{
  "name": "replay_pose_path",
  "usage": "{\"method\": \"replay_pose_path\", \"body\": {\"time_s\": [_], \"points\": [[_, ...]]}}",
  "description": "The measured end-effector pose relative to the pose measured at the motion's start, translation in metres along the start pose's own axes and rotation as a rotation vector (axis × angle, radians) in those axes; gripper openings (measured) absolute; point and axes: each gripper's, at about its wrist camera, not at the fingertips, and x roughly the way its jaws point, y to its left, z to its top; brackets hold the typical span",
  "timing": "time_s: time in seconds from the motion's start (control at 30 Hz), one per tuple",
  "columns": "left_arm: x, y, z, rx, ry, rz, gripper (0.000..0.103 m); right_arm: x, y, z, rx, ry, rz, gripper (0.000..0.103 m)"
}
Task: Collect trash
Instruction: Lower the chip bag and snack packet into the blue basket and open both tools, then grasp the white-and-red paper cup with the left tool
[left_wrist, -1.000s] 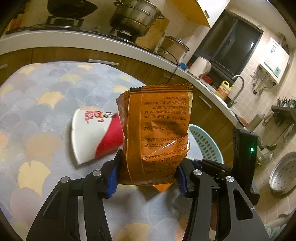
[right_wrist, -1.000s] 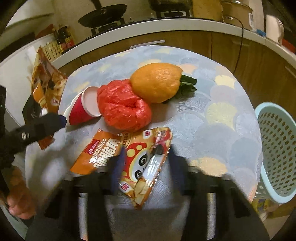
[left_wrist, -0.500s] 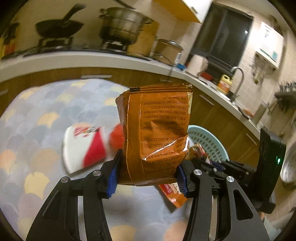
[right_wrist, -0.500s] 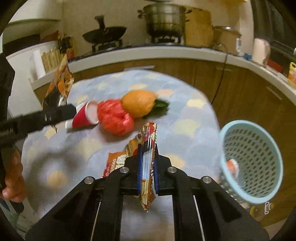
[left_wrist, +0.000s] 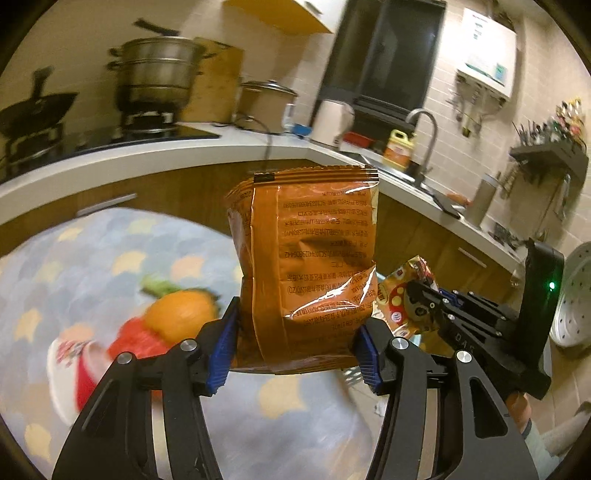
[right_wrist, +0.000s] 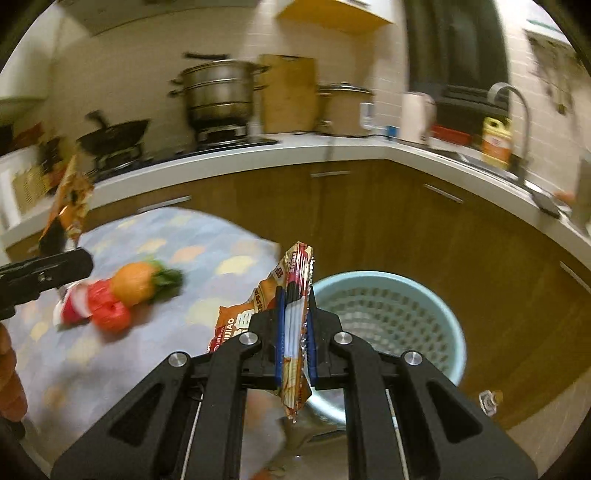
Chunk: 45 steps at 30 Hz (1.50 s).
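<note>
Wrappers are carried towards the basket (right_wrist: 391, 317).
Each gripper's fingers are clamped on one: left gripper (left_wrist: 295, 347) on the orange packet (left_wrist: 310, 266), right gripper (right_wrist: 295, 339) on the snack wrapper (right_wrist: 293, 325), held clear of the worktop (right_wrist: 147, 332) for dropping.

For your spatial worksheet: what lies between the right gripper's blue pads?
In the right wrist view, a flattened snack wrapper is pinched edge-on between the right gripper pads, with the blue basket beyond.

Two grippers (left_wrist: 295, 339) (right_wrist: 294, 332), three snack wrappers (left_wrist: 310, 266) (right_wrist: 295, 295) (right_wrist: 231, 323), one light-blue basket (right_wrist: 388, 317), one orange fruit (right_wrist: 133, 282), one red bag (right_wrist: 109, 306), one paper cup (left_wrist: 74, 365), two steel pots (left_wrist: 155, 77) (left_wrist: 264, 105), one wok (right_wrist: 110, 138), one kettle (left_wrist: 332, 120).
</note>
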Motion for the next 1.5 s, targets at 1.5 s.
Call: {"method": "replay_pose_path", "body": {"time_s": [1.5], "points": [[0.171,-0.061,-0.002,0.002,0.299,-0.082,0.075,0.083,-0.106,-0.024,0.224,0.280,-0.167,0.046]]}}
